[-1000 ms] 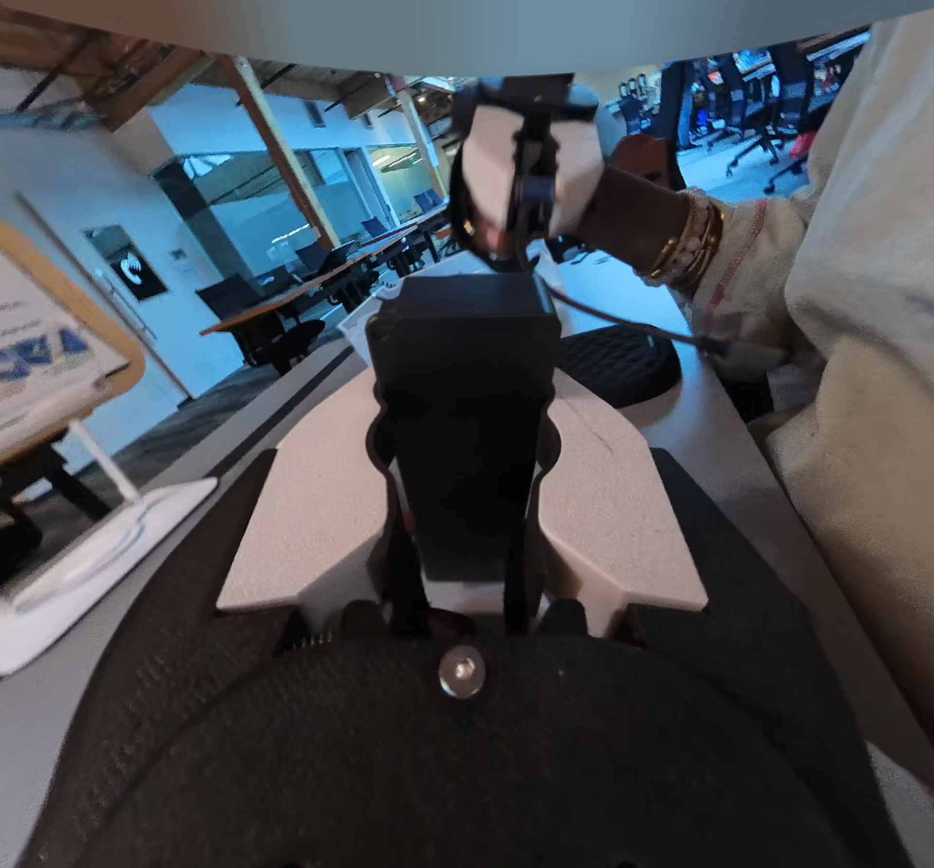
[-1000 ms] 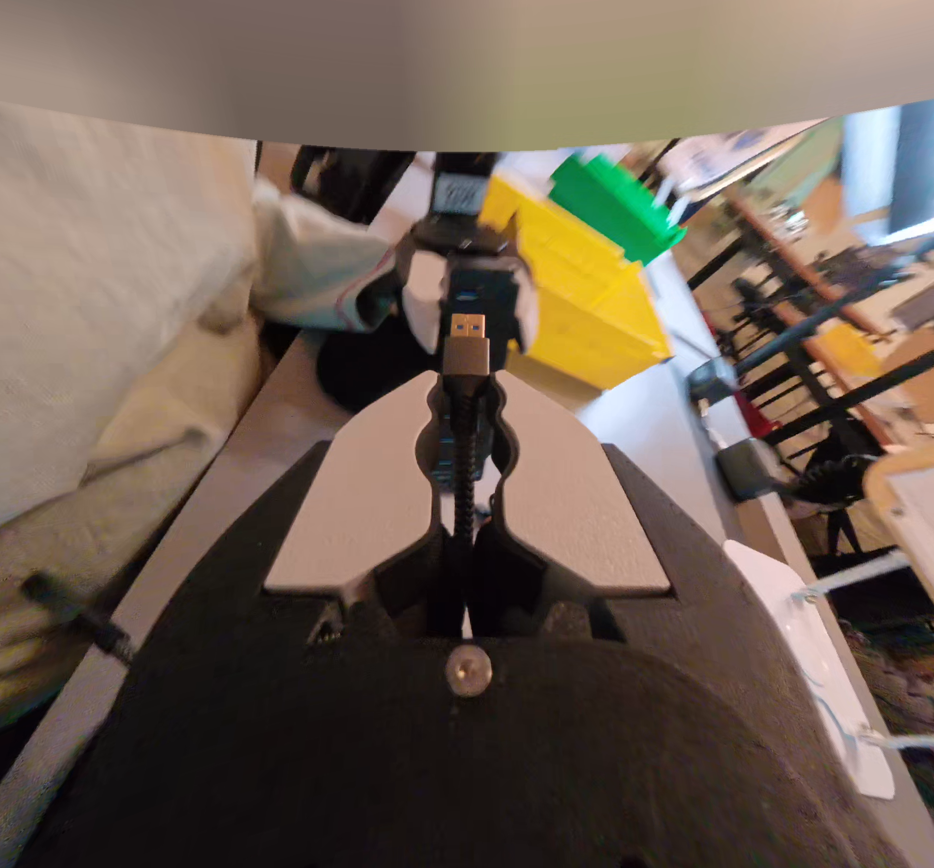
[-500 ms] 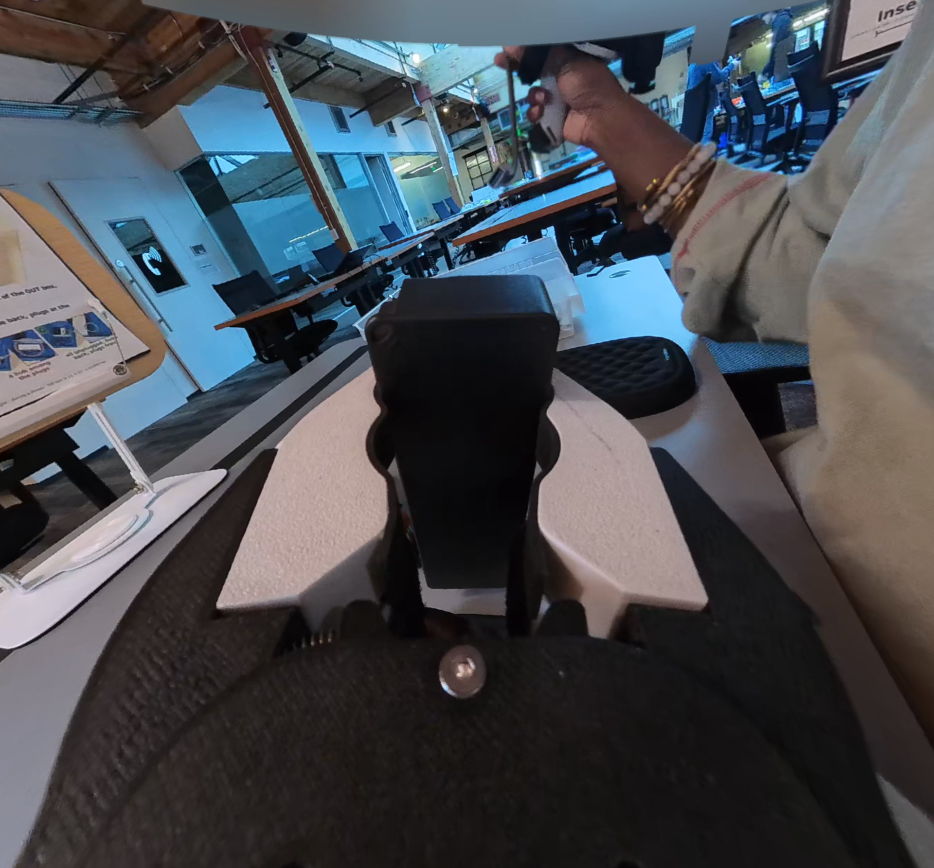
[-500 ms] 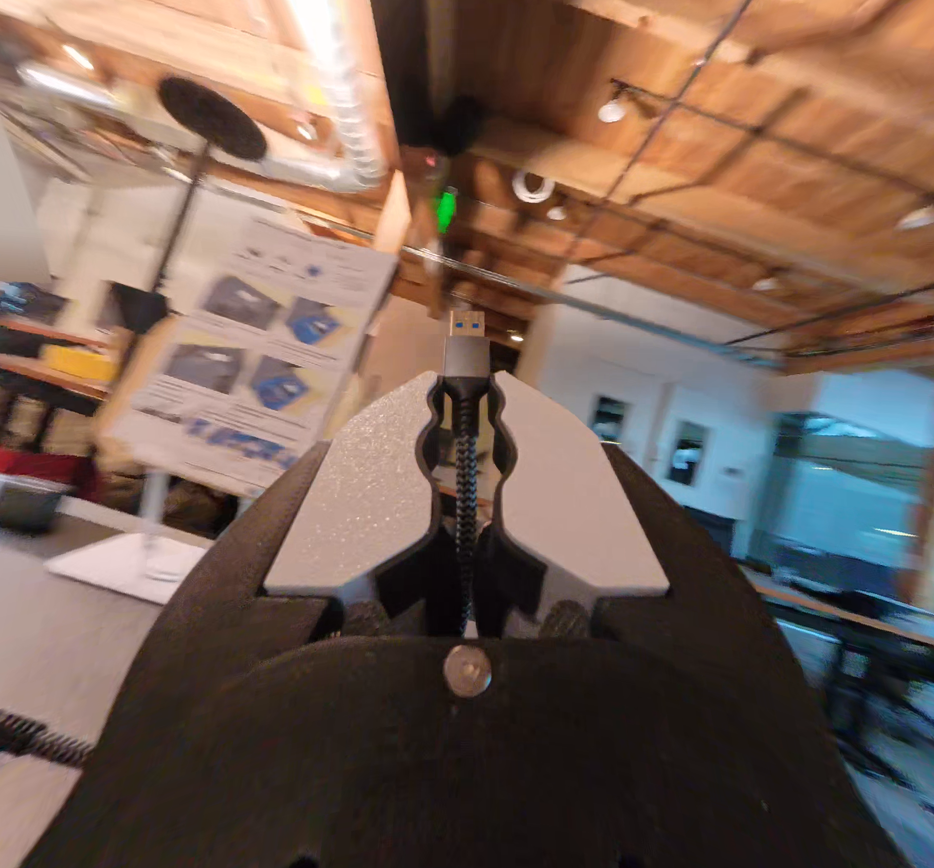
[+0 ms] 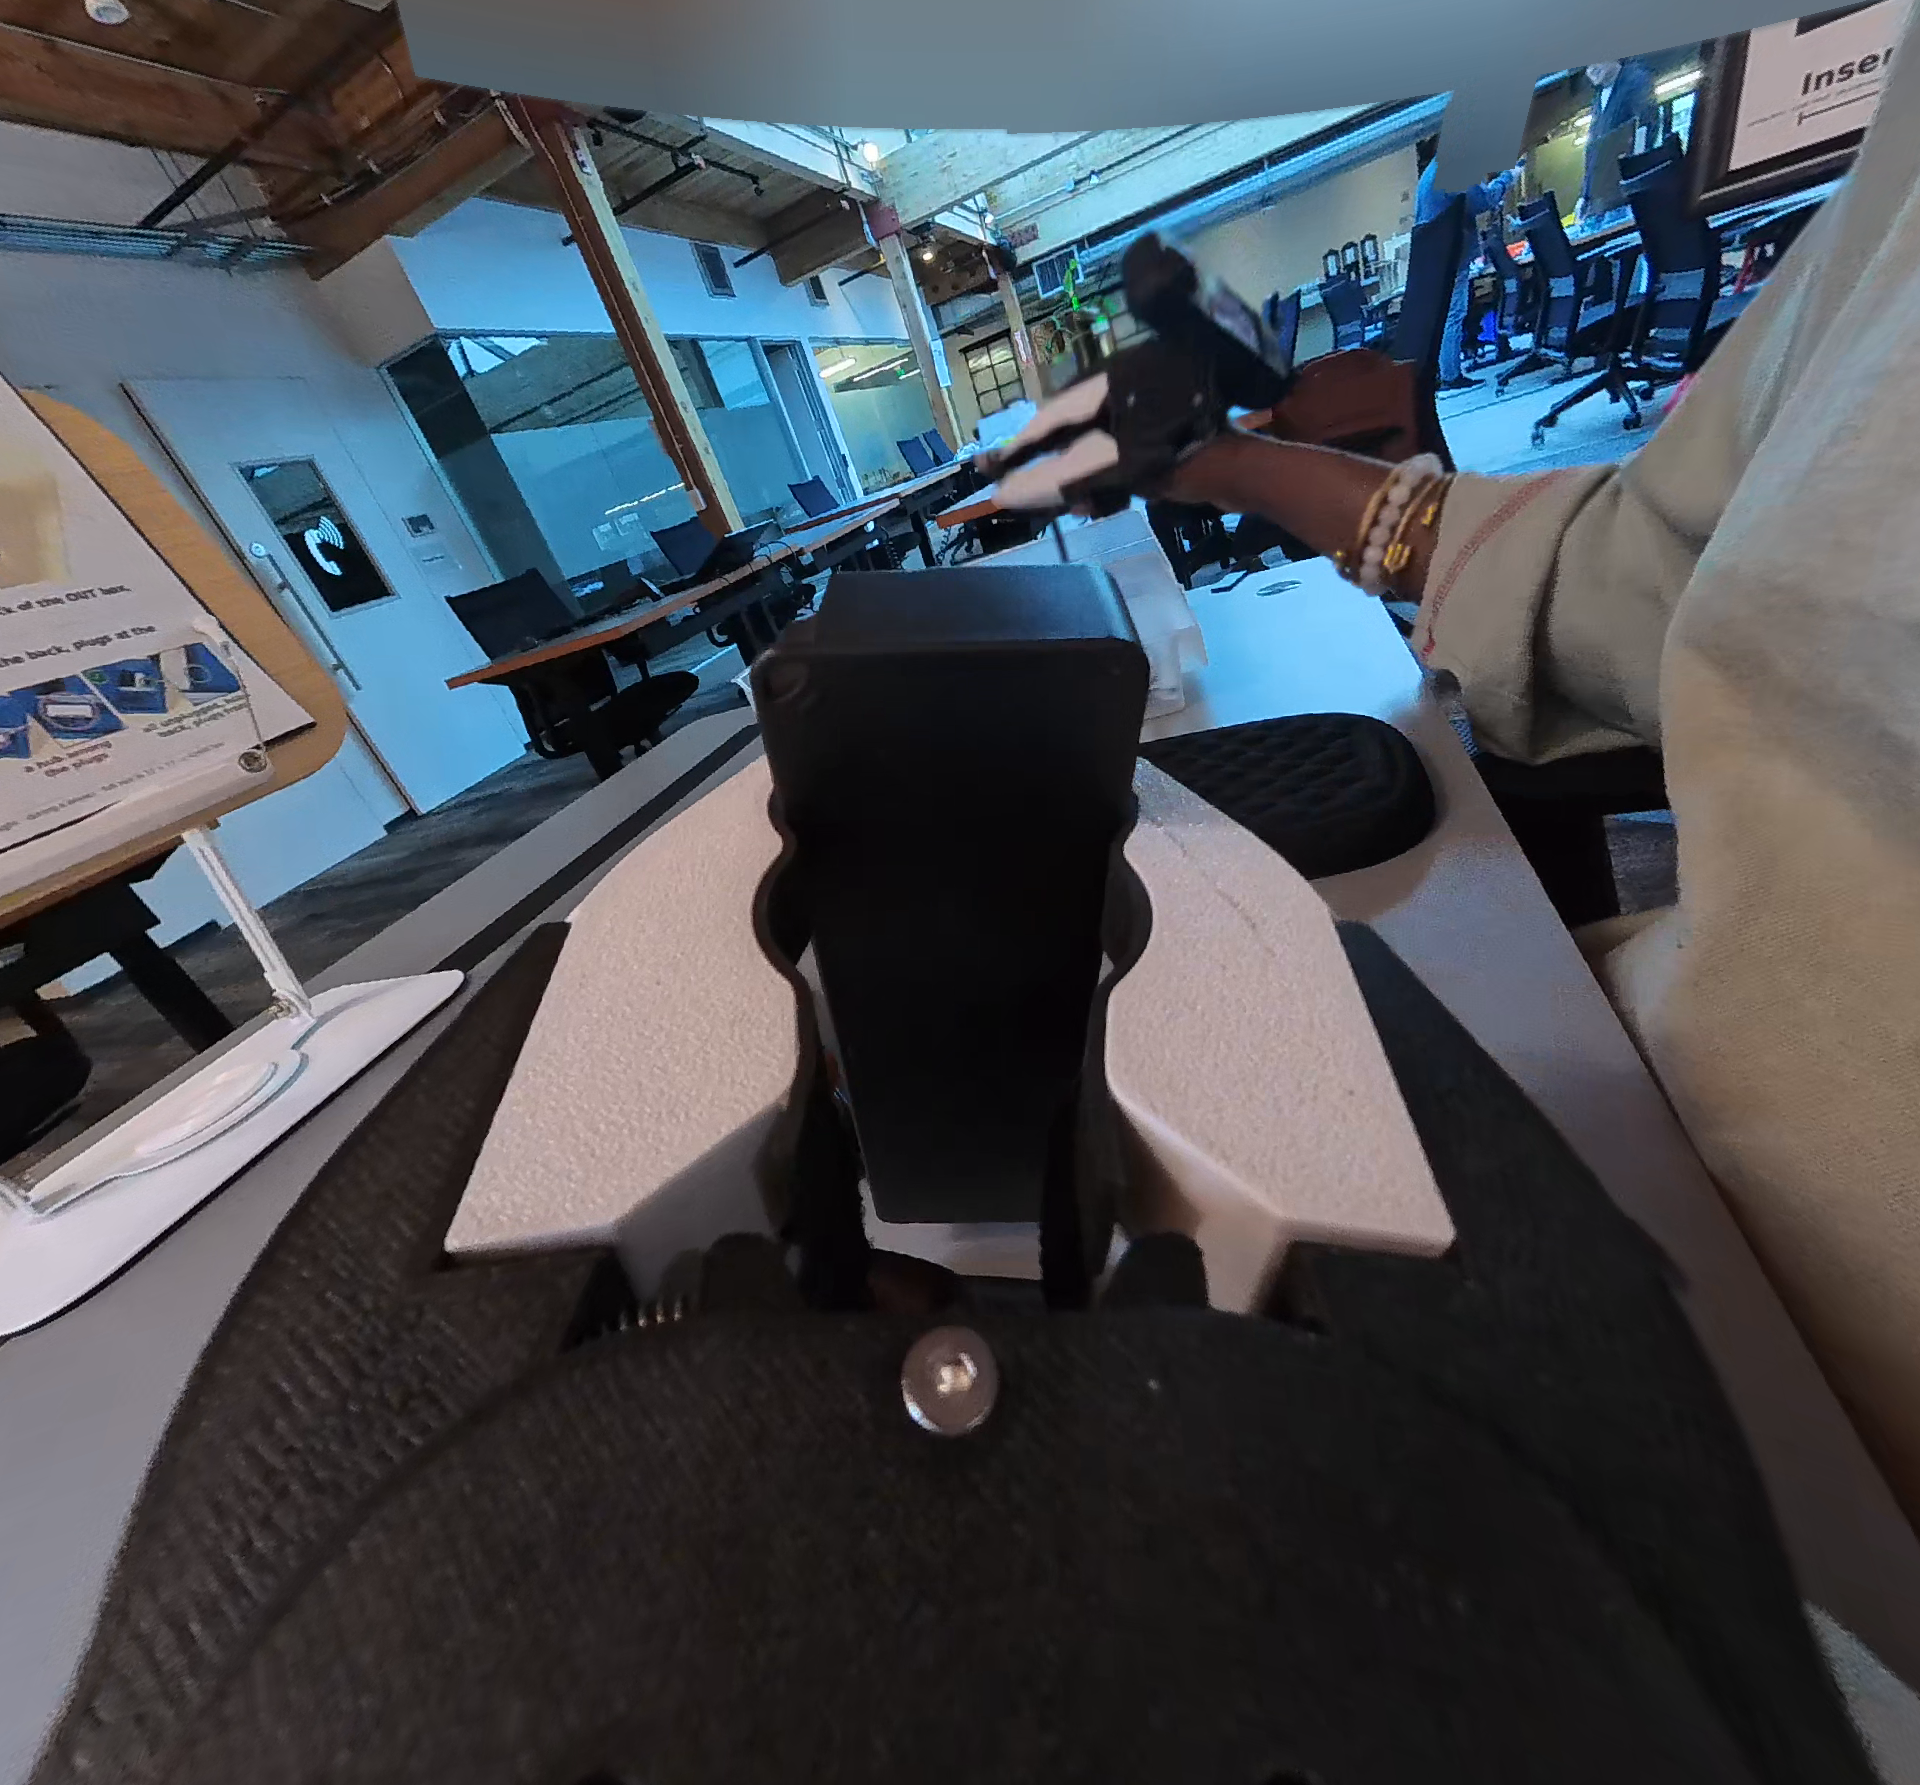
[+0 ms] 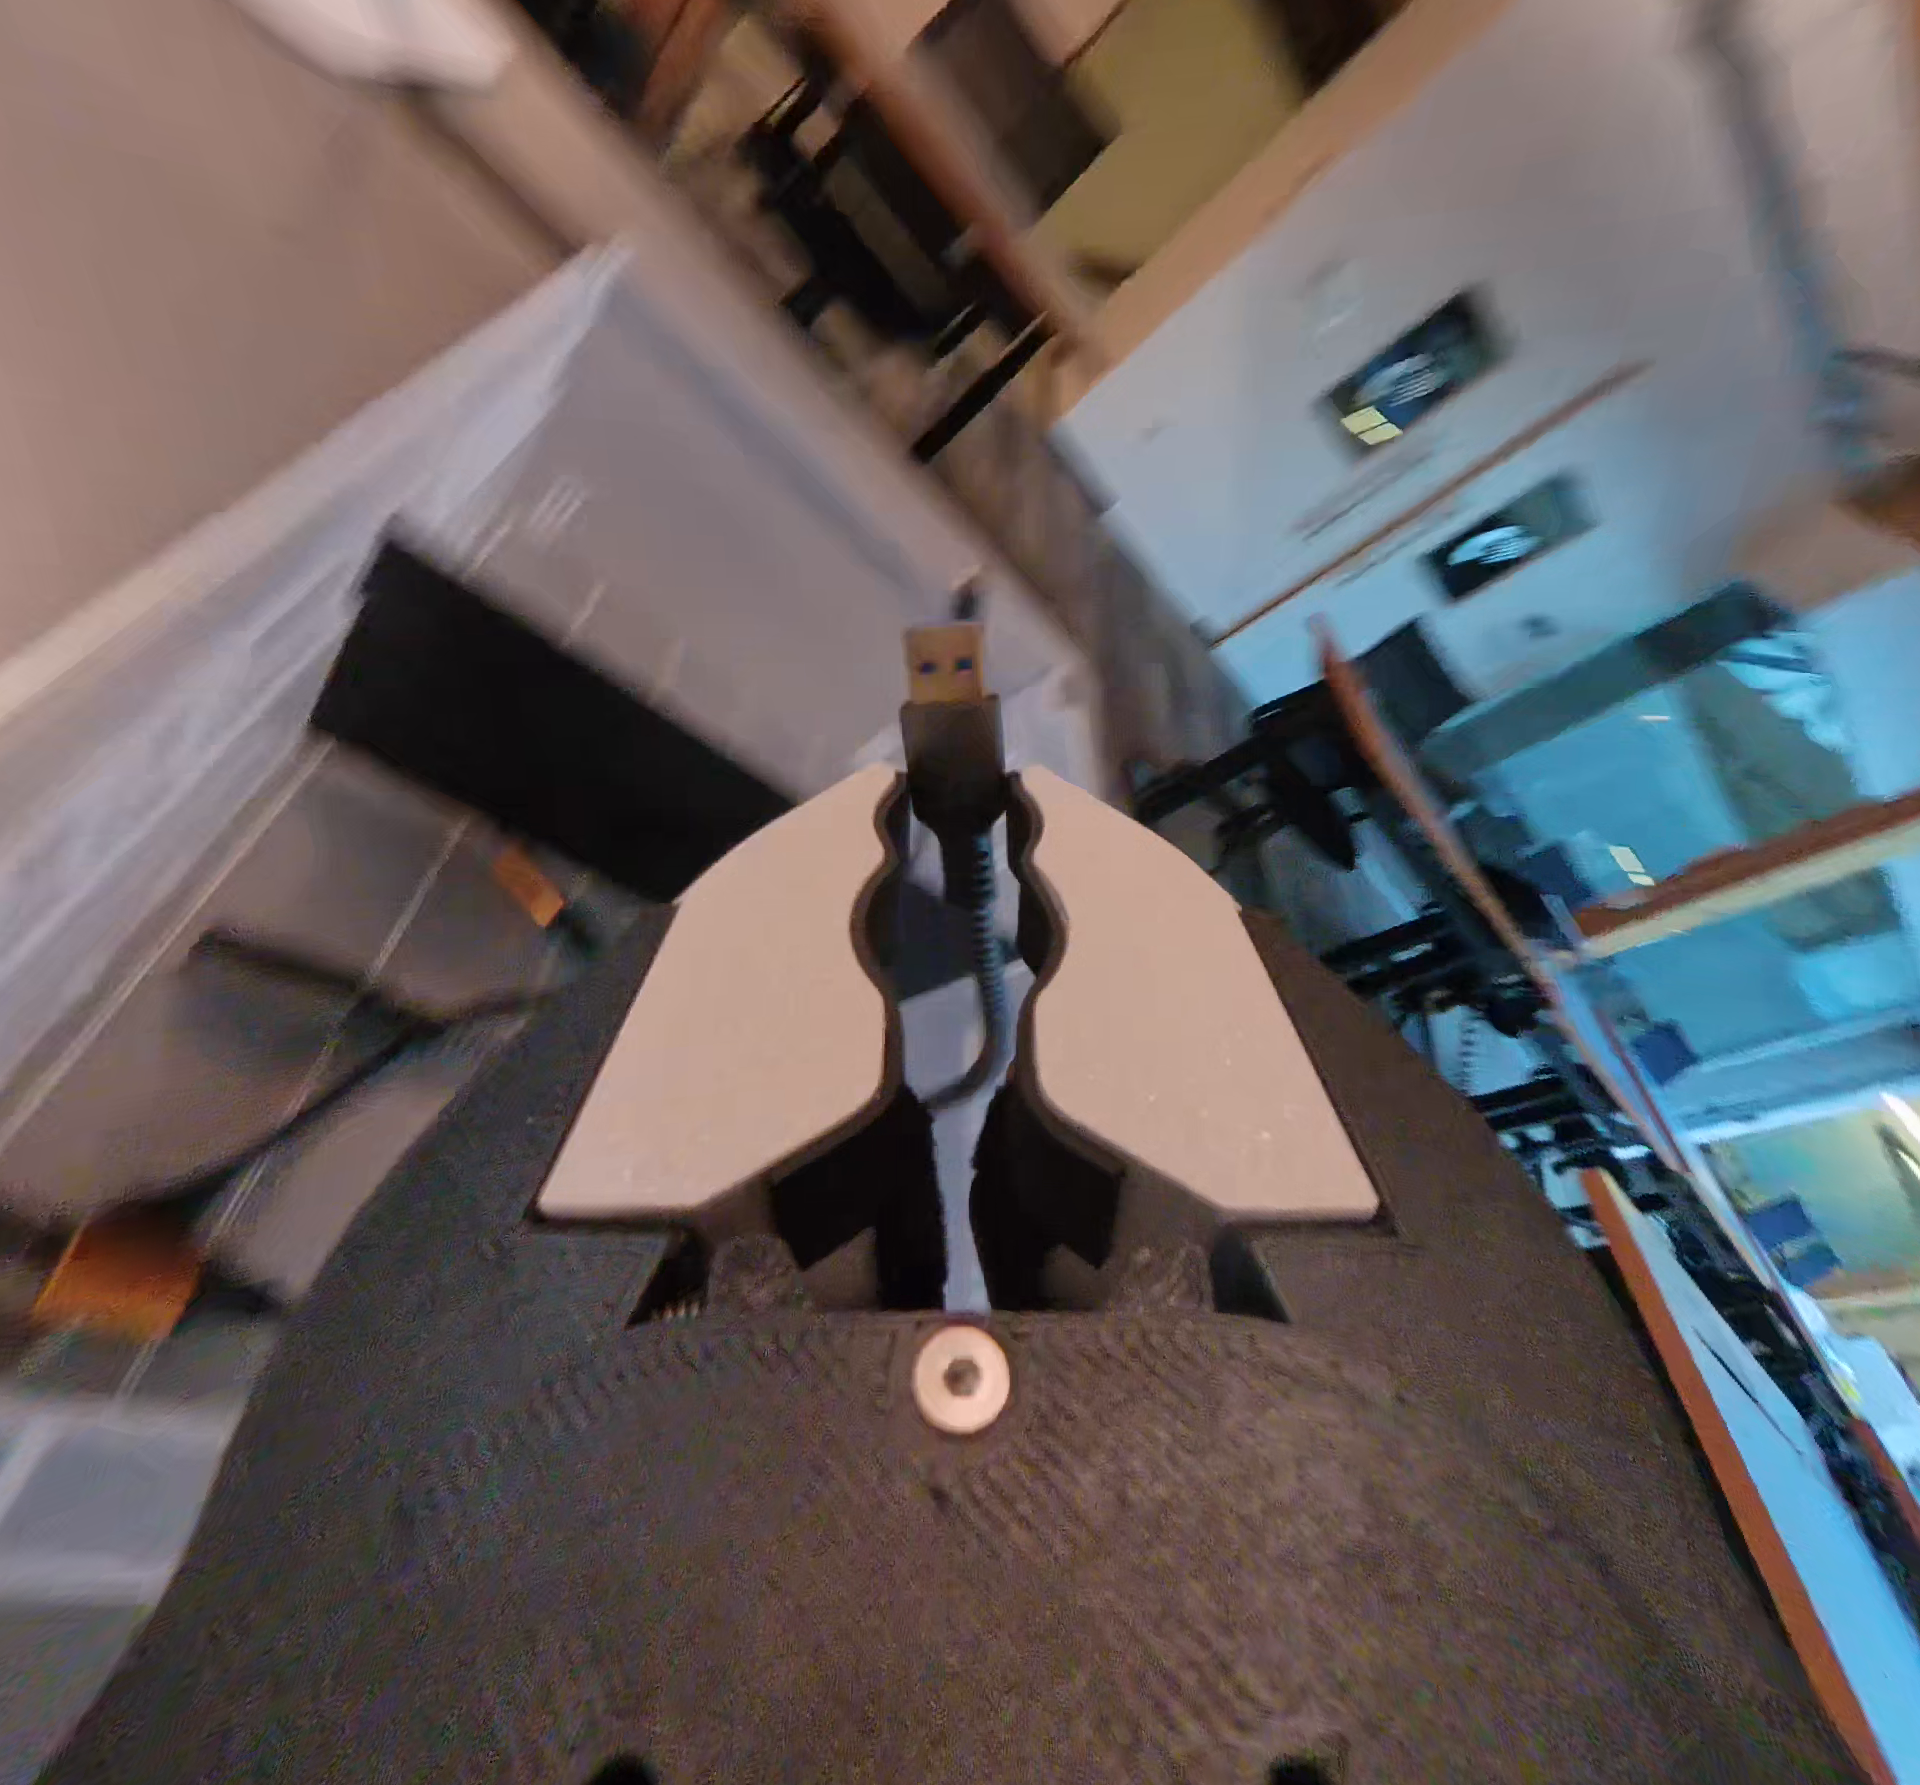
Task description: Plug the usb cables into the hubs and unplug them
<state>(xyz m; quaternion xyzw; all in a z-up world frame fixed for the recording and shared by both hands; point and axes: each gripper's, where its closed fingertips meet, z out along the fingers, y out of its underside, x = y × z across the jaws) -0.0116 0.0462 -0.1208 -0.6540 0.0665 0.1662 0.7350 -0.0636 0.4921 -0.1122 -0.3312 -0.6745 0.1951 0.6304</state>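
In the left wrist view my left gripper [image 5: 951, 785] is shut on a black block-shaped hub [image 5: 951, 862] and holds it above the white table [image 5: 1309, 634]. The hub's port side is hidden from this camera. My right gripper [image 5: 1049, 473] shows farther off, up and right of the hub, pointing left, apart from it. In the right wrist view my right gripper [image 6: 951, 785] is shut on a USB cable plug [image 6: 948, 707]. Its metal tip sticks out past the fingertips, and the braided cable [image 6: 985, 925] runs back between them. No hub shows in that blurred view.
A black mesh pad [image 5: 1299, 790] lies on the table right of the hub. A sign on a white stand [image 5: 145, 696] is at the left. A clear plastic box [image 5: 1158, 608] sits behind the hub. A person's cream sleeve [image 5: 1714, 696] fills the right side. Left tips to right tips: about 45 centimeters.
My right gripper, with the plug, pulled back from the hub's face, swung up toward the ceiling, then came down pointing left. My left gripper kept hold of the hub and barely moved.
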